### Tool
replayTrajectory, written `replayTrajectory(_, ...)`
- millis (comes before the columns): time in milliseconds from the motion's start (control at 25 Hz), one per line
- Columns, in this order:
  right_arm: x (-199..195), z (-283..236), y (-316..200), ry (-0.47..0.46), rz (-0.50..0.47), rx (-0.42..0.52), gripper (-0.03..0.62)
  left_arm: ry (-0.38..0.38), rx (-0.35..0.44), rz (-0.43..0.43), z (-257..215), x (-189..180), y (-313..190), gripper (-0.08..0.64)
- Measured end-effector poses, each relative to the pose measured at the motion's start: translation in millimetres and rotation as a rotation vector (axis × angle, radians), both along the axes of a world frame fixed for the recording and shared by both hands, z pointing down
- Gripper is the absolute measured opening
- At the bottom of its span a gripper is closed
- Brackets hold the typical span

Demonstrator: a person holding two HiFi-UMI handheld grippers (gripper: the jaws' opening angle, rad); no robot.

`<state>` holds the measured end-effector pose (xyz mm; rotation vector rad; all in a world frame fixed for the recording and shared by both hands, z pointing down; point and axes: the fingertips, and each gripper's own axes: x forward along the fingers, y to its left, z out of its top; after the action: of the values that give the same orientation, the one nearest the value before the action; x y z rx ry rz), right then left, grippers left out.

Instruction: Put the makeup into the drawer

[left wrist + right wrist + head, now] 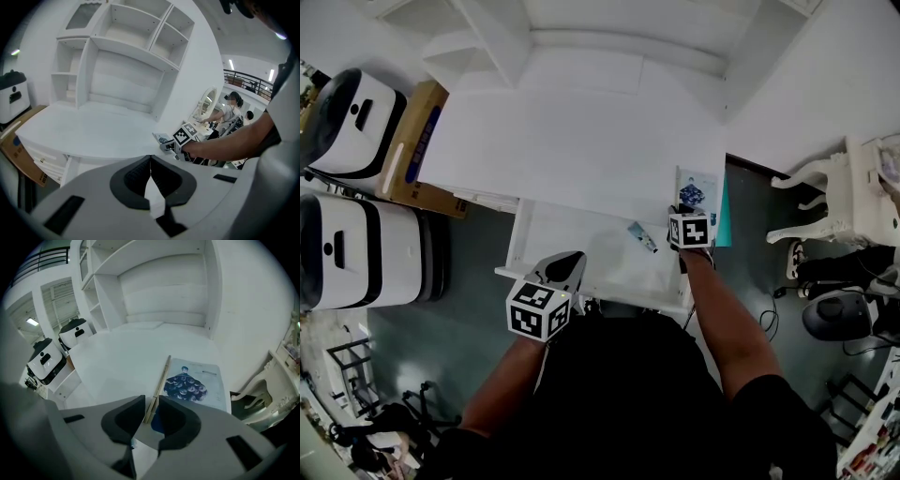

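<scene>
A small teal makeup tube point(642, 236) lies in the open white drawer point(572, 246) under the desk front, near its right end. My right gripper point(683, 218) hovers just right of the tube, over the desk's front edge. In the right gripper view its jaws point(151, 414) stand slightly apart, and nothing is pressed between the pads. My left gripper point(571, 260) is at the drawer's front edge, left of the tube. Its jaws point(150, 161) meet at the tips and hold nothing.
A booklet with a blue picture point(194, 383) lies on the white desk point(581, 141) at the right, with a thin wooden stick point(160, 380) along its left edge. Two white-and-black appliances point(352, 122) and a cardboard box point(417, 145) stand left. A white ornate stool point(834, 197) stands right.
</scene>
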<state>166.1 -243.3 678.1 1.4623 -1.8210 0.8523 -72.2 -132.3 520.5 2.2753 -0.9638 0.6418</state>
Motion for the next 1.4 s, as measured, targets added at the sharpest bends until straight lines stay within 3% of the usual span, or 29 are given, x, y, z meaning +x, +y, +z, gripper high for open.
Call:
replayTrajectory(320, 4, 3, -2, -0.031, 0.070, -0.032, 0.085, 0.009, -0.007, -0.012, 4, -1, 2, 0.011)
replayTrajectory(440, 5, 4, -5, -0.080, 0.111, -0.039, 0.050, 0.014, -0.004, -0.013, 2, -1, 2, 0.011)
replayTrajectory(840, 8, 4, -5, -0.189, 0.163, -0.066, 0.044, 0.017, -0.001, -0.015, 3, -9, 9, 0.011)
replayTrajectory(1400, -8, -37, 24, -0.181, 0.062, 0.036, 0.044, 0.032, 0.002, 0.031, 5, 2, 12, 0.011)
